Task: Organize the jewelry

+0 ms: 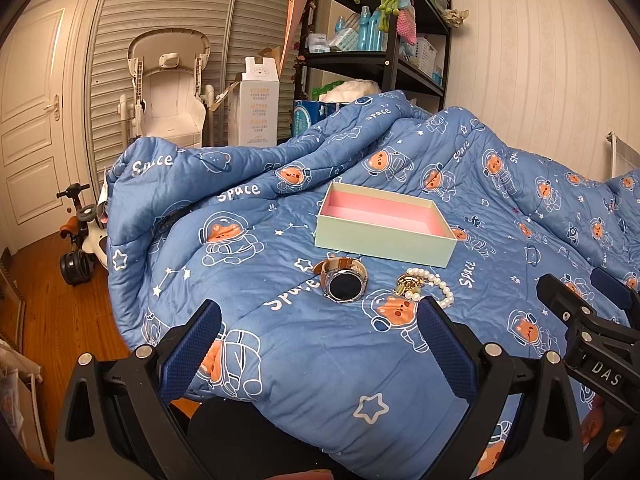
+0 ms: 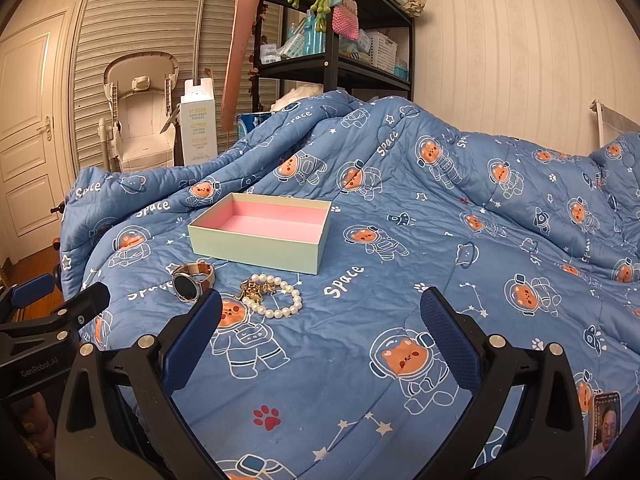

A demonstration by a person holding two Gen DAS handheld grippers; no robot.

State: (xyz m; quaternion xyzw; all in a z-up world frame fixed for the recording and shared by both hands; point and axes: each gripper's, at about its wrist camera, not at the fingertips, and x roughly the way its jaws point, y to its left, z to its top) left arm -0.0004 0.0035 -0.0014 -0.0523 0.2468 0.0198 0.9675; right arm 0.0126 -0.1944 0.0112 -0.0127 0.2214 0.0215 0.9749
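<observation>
Left gripper (image 1: 318, 344): jaws spread wide and holding nothing, held over the bed's blue quilt (image 1: 320, 380), just short of the jewelry.
Right gripper (image 2: 320, 340): jaws also wide apart and holding nothing, held over the quilt to the right of the left gripper, whose black frame shows at the left edge of the right wrist view.
Watch (image 1: 345, 283): lies on the quilt with its dark round face up and strap looped behind, just in front of the left gripper and near the box's front wall.
Pearl bracelet (image 2: 276, 300): lies on the quilt just right of the watch, with a small gold charm or clasp (image 2: 252, 290) at its left side; the two pieces look close but apart.
Box (image 1: 384, 236): open, pale green outside and pink inside, standing on the quilt just behind both pieces.
Progress: judging from the bare pink floor of the box, nothing is stowed yet; watch and bracelet both remain to be lifted in.
Hard to see: the left jaw in the left wrist view covers part of the bracelet; the gold piece is too small to identify; the box's near inner corner is hidden by its front wall.
</observation>
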